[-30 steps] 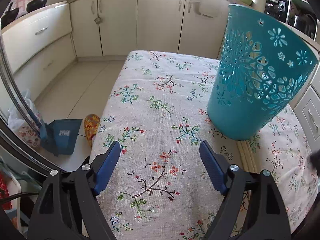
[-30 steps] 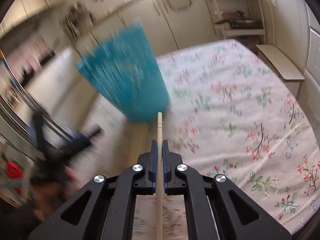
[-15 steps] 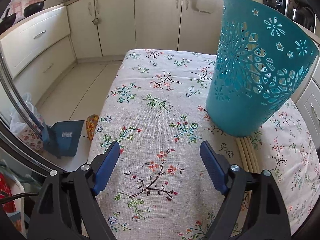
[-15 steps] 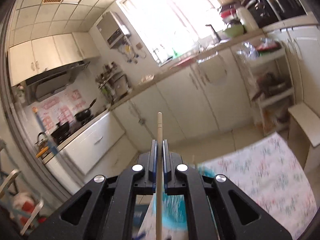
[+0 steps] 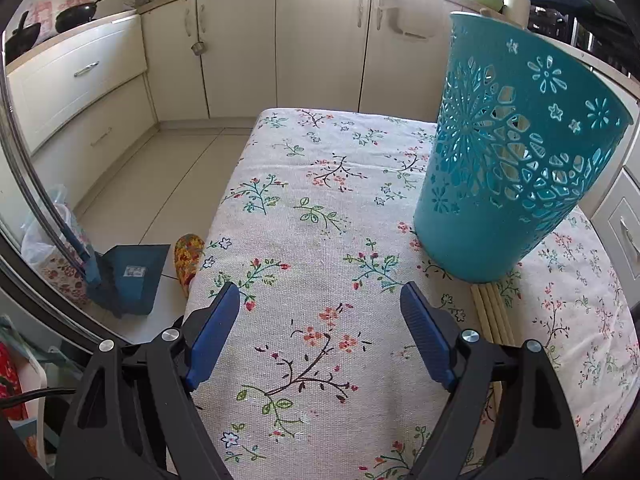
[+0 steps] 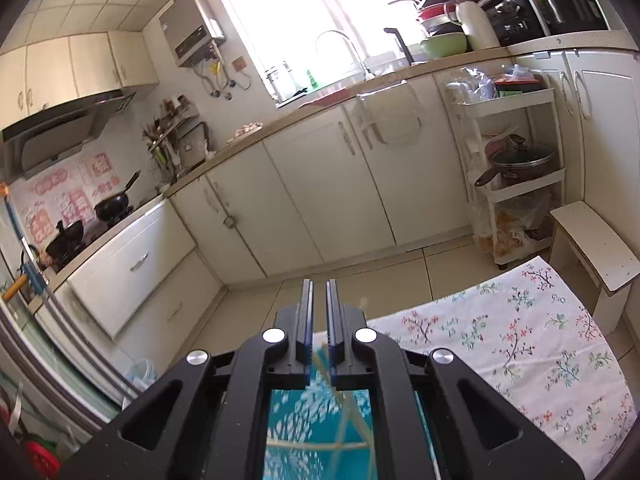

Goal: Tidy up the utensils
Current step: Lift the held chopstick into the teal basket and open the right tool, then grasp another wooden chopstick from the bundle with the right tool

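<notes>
left wrist view showed the left gripper low in the frame with its blue pads standing wide apart over the floral tablecloth, nothing between them. the teal perforated basket stood upright at the right of the frame, and a row of pale chopsticks lay on the cloth just below its base. in the right wrist view the right gripper had its jaws opening, a narrow gap showing and no stick pressed between them; under it sat the basket, with what looked like thin, blurred chopsticks inside.
</notes>
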Motion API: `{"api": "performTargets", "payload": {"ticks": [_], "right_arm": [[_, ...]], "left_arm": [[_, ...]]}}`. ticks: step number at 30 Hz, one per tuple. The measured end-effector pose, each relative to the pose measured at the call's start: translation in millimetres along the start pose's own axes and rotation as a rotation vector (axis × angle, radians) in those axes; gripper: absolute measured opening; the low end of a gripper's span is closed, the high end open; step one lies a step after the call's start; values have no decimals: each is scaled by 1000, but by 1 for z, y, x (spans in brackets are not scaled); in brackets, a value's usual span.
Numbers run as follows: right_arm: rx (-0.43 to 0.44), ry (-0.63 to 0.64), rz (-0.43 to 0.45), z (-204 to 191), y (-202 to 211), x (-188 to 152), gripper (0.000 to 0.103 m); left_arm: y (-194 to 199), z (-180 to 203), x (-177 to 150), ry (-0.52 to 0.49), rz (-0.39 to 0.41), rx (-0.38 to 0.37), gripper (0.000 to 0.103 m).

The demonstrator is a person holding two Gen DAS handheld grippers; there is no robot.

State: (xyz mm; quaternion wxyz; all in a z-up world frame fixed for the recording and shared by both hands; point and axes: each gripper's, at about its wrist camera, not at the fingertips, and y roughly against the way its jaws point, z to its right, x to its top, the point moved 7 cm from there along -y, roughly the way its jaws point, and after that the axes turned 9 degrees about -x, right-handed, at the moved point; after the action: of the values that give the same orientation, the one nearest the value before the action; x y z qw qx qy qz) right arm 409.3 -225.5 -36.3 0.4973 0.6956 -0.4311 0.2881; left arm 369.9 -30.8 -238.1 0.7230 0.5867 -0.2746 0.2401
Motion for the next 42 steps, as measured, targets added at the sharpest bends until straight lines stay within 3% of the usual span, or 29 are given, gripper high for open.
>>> {"api": "performTargets", "payload": {"ticks": [7,11,17,21,30,38,42], "right_arm": [[29,42,4,2,45,-24,14],[7,57,-41,12,64,-60,14],[-76,131,-315,32,39,-160,14],[-111,126,-409,44,18,-191,13],[-99,114,-430,46,5,-196,13],[-133,186,-454,44,-1,-203,13],[-154,254,-474,48,8,-205,7]], "left_arm": [[1,0,1,6,5,-1,79],[1,0,1,5,3,-1,79],[1,-2,0,20,4,-6,80],[3,-8,-2,46,5,-12,81],[-2,-4,-2,30,-13,-10,81],[-3,-3,-3,34,-15,-17,81],[-3,-4,-3,34,-17,-21,81]]}}
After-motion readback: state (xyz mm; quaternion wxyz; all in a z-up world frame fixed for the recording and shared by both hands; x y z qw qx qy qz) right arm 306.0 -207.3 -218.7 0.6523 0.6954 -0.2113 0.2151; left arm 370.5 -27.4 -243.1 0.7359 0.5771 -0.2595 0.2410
